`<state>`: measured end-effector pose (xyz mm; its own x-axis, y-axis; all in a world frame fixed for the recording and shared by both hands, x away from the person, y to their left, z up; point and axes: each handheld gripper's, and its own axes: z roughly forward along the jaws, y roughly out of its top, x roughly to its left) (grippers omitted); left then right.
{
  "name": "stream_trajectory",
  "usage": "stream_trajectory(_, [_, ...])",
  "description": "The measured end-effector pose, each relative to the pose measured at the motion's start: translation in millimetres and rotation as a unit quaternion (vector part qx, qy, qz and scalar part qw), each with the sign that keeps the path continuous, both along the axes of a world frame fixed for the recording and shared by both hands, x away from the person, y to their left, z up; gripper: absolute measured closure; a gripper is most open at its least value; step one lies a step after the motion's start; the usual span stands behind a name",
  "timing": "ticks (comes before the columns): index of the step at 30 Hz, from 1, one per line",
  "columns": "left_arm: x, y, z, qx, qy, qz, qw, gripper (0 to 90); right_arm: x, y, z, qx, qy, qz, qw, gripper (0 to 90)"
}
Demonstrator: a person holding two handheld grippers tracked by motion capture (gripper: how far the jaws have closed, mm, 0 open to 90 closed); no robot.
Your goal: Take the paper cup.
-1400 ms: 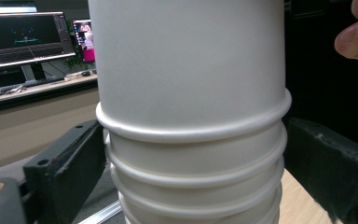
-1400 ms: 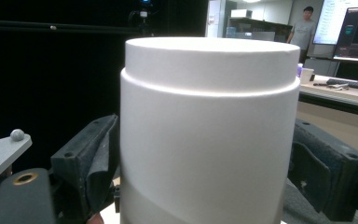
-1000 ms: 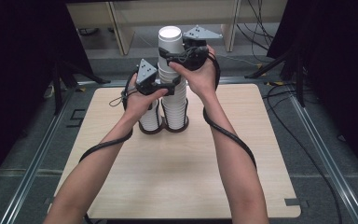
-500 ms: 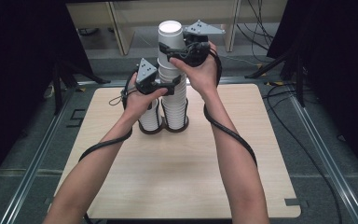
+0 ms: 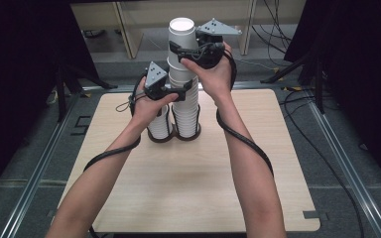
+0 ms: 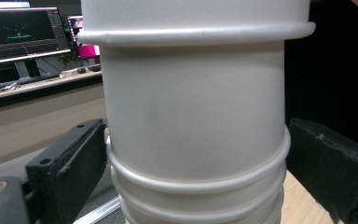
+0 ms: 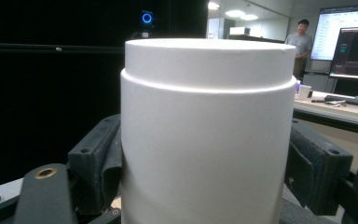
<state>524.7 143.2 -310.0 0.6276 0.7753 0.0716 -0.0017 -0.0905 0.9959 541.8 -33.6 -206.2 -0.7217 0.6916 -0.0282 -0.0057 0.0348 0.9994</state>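
A tall stack of upside-down white paper cups point(image 5: 186, 116) stands in a dark ring holder at the table's far middle. My left gripper point(image 5: 184, 94) is shut on this stack about halfway up. In the left gripper view its jaws press both sides of the stack's wall point(image 6: 196, 116), just above several nested rims. My right gripper point(image 5: 182, 52) is shut on the top cup point(image 5: 181, 34), with a jaw against each side of the cup point(image 7: 205, 130). The top section is raised, and a long bare wall shows beneath its rim.
A shorter cup stack point(image 5: 158, 124) stands in its own ring just left of the tall one, behind my left hand. The wooden table point(image 5: 188, 198) has metal rails along both sides. A monitor point(image 6: 23, 32) and a desk lie beyond, and a person point(image 7: 300, 44) stands far off.
My right gripper has risen steadily with the top cup section, lengthening the stack. The left gripper and lower stack have stayed in place.
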Motion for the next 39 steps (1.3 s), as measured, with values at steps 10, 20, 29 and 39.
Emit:
stream_trajectory(10, [0.8,0.9,0.6,0.007,0.0,0.0,1.0,5.7,-0.3,-1.5,9.1,0.014,-0.011,0.0,0.9998,22.5])
stream_trajectory(20, [1.5,0.9,1.1,0.009,0.0,-0.001,1.0,5.7,-4.5,-2.7,20.4,0.033,-0.027,0.002,0.9991,22.6])
stream_trajectory(29, [3.0,-0.3,0.1,0.001,-0.007,-0.003,1.0,5.6,-11.6,-9.8,30.5,0.046,-0.048,-0.002,0.9978,22.7])
stream_trajectory(39, [3.7,-0.4,0.1,0.004,-0.009,-0.003,0.9999,5.4,-18.1,-17.5,37.0,0.052,-0.053,-0.005,0.9972,22.8])
